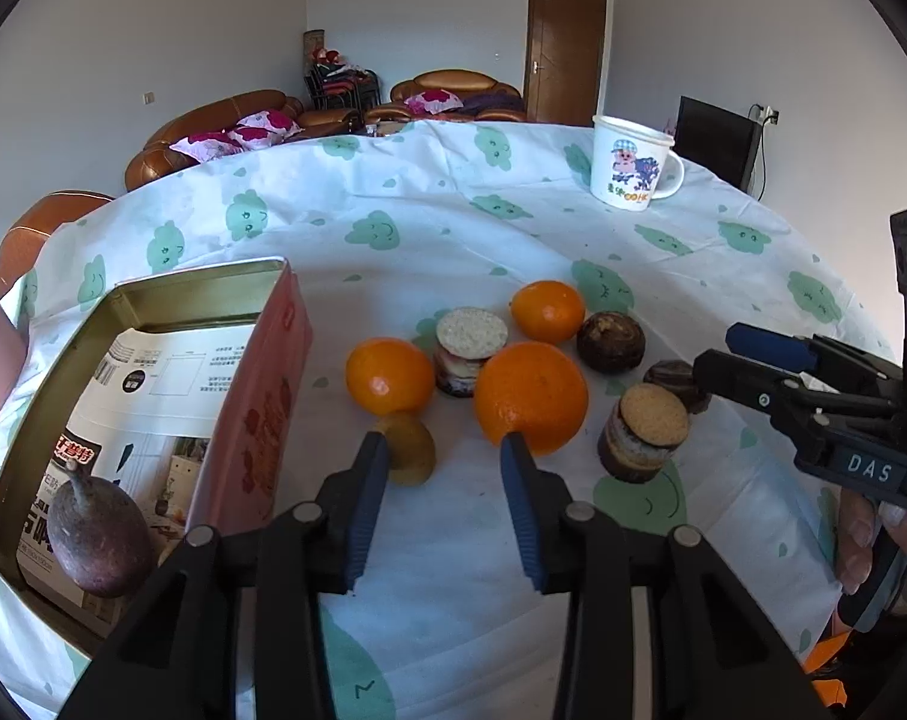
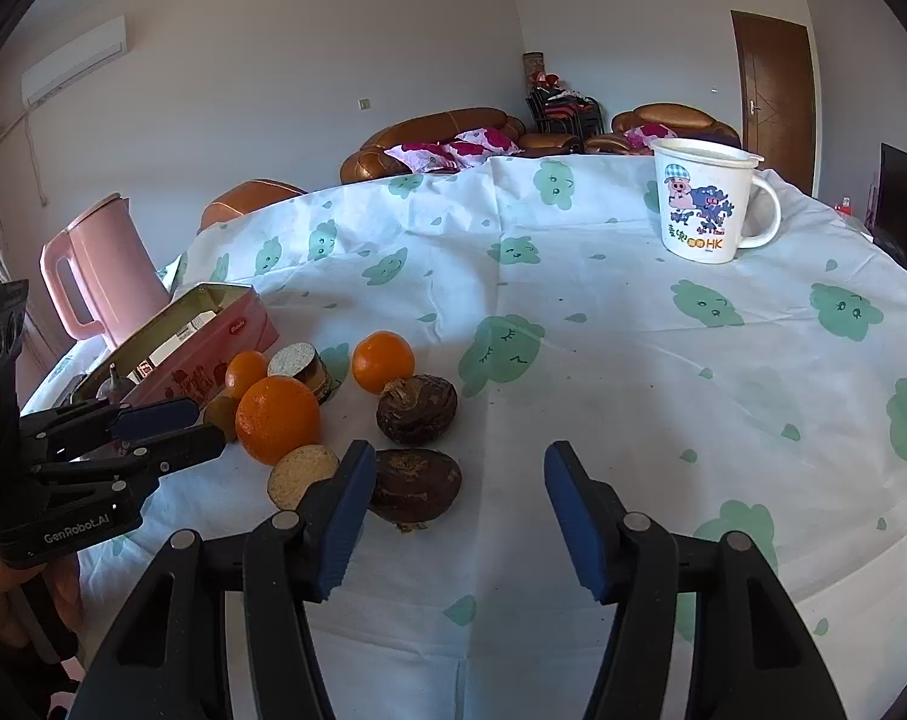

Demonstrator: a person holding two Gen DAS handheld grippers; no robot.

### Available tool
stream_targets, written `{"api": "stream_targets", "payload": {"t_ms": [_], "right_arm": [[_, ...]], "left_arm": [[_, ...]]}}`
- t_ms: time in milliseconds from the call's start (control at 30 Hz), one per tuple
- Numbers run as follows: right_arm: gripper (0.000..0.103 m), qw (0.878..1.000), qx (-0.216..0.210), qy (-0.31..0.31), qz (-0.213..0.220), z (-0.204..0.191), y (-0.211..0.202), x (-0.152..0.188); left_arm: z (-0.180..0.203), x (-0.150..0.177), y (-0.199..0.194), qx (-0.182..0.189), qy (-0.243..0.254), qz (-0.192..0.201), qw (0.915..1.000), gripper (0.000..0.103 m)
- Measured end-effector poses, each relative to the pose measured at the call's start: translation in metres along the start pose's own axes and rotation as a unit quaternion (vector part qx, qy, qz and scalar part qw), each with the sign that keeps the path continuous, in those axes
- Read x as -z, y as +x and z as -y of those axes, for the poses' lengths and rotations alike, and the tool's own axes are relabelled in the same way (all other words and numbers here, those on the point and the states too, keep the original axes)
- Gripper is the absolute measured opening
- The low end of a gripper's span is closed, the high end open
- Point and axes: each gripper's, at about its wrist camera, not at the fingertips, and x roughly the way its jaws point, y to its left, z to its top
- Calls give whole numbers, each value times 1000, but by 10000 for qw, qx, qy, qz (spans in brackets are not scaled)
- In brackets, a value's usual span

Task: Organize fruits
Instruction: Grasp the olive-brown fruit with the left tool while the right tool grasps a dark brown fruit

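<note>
I am sorting the fruit into the tin (image 1: 123, 300), which is sitting open at nine o'clock of the pile with one dark purple fruit (image 1: 99, 540) already lying inside. The pile itself is lying on the desk (image 1: 453, 228): three oranges, some brown fruits and cut pieces. My left hand-held gripper (image 1: 444, 450) is hovering over the big orange (image 1: 530, 396), narrow and empty, its right pad just at the orange's near edge and a small yellow-brown fruit (image 1: 408, 450) by the left pad. My right hand-held gripper (image 2: 459, 468) is standing half open and empty beside a brown fruit (image 2: 417, 483). Next, I judge, I am needing to widen the left one to straddle the orange, then carry it toward nine o'clock.
</note>
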Motion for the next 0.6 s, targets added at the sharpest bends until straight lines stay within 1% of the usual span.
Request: {"api": "stream_targets", "payload": {"t_ms": [67, 167, 200, 267, 300, 333, 367, 500, 600], "right_arm": [[60, 10000, -37, 12, -25, 1, 1, 0], [60, 10000, -65, 38, -34, 2, 1, 0], [59, 10000, -34, 50, 18, 3, -1, 0], [57, 9999, -54, 68, 128, 4, -4, 1], [57, 9998, -54, 89, 143, 4, -5, 1], [57, 9999, -47, 95, 113, 5, -4, 0], [57, 9999, -46, 70, 61, 4, -2, 0], [57, 9992, -294, -181, -192, -5, 7, -1], [57, 9988, -378, -216, -235, -5, 7, 0]], "left_arm": [[-2, -3, 5, -137, 12, -45, 9999, 41], [-9, -6, 12, -206, -103, -162, 9996, 41], [-10, -6, 14, -231, -107, -188, 9995, 37], [-10, -7, 17, -234, -99, -260, 9993, 36], [-10, -7, 19, -217, -109, -298, 9993, 33], [-12, -8, 20, -189, -138, -324, 9992, 28], [-13, -8, 21, -142, -175, -343, 9992, 28], [-13, -8, 17, -5, -179, -254, 9995, 28], [-14, -7, 8, 25, -178, -25, 9998, 28]]}}
